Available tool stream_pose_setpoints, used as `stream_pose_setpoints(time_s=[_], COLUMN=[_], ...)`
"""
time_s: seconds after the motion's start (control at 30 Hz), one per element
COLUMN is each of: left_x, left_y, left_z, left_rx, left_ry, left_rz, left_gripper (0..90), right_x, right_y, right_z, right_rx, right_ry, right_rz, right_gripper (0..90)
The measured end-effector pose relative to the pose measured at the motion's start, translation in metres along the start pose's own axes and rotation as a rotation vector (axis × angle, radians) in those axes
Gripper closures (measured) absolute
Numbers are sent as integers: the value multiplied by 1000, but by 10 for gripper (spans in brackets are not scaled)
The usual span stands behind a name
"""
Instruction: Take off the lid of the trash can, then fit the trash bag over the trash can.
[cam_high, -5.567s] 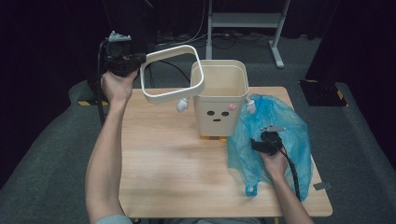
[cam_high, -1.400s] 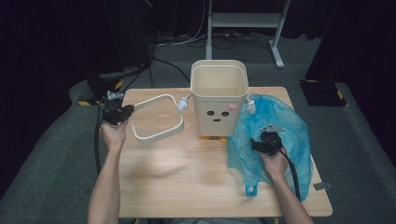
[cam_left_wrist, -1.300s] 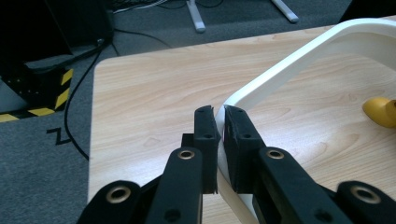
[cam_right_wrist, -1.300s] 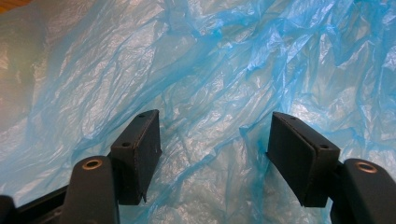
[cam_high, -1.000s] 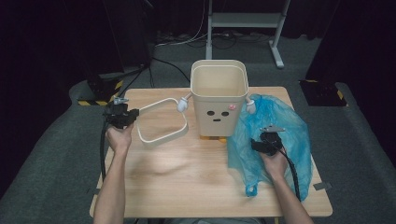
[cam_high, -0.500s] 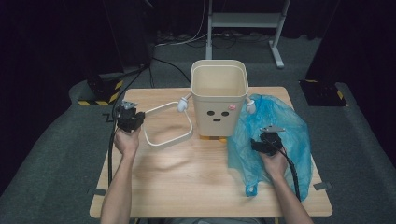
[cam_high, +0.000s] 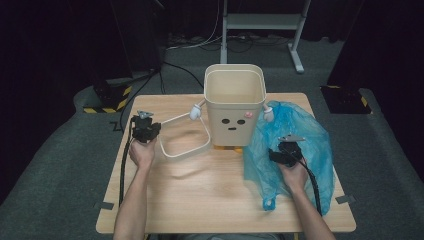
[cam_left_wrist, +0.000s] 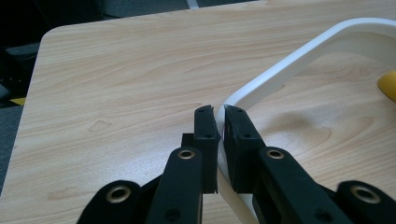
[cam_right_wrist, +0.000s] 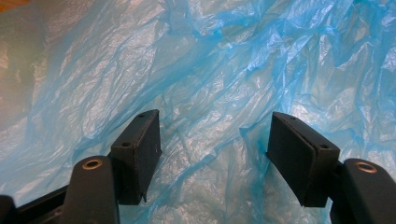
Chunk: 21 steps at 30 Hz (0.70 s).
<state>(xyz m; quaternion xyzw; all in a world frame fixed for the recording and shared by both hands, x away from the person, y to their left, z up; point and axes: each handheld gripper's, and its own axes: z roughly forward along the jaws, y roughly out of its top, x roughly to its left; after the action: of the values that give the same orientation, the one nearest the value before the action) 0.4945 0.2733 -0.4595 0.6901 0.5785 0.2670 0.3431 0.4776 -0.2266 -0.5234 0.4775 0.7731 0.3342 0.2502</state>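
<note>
A cream bin (cam_high: 234, 102) with a face and small arms stands at the back middle of the wooden table (cam_high: 200, 195). Its white rectangular rim ring (cam_high: 184, 135) lies tilted beside the bin on the left. My left gripper (cam_high: 145, 131) is shut on the ring's left side; in the left gripper view the black pads (cam_left_wrist: 239, 135) pinch the white ring (cam_left_wrist: 299, 58) at its corner (cam_left_wrist: 219, 121). A crumpled blue plastic bag (cam_high: 300, 140) lies to the right of the bin. My right gripper (cam_high: 286, 152) rests over it, open, with only the blue bag (cam_right_wrist: 215, 70) below its jaws.
A metal stand (cam_high: 260, 22) and cables lie on the grey floor behind the table. A black and yellow striped block (cam_high: 107, 97) sits off the table's left back corner. Bare wood lies at the front middle of the table.
My left gripper has brought the white ring down and toward the bin, from raised above the table to low beside it. The right gripper has stayed on the bag.
</note>
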Motion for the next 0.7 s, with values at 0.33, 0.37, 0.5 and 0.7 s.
stream_pose_setpoints(time_s=[0.33,0.37,0.5,0.7], left_x=[3,3,1,1], left_y=[-7,-7,-10,-12], left_z=[12,14,18,22], left_rx=[19,22,20,21], left_ry=[27,27,27,22], left_rz=[-1,-3,-3,-16], left_gripper=[835,834,832,830], right_x=[0,0,0,0], right_y=[0,0,0,0], right_z=[0,0,0,0], right_rx=[-1,0,0,0], right_ry=[0,0,-1,0], right_rz=[0,0,-1,-1], right_gripper=[345,346,345,346])
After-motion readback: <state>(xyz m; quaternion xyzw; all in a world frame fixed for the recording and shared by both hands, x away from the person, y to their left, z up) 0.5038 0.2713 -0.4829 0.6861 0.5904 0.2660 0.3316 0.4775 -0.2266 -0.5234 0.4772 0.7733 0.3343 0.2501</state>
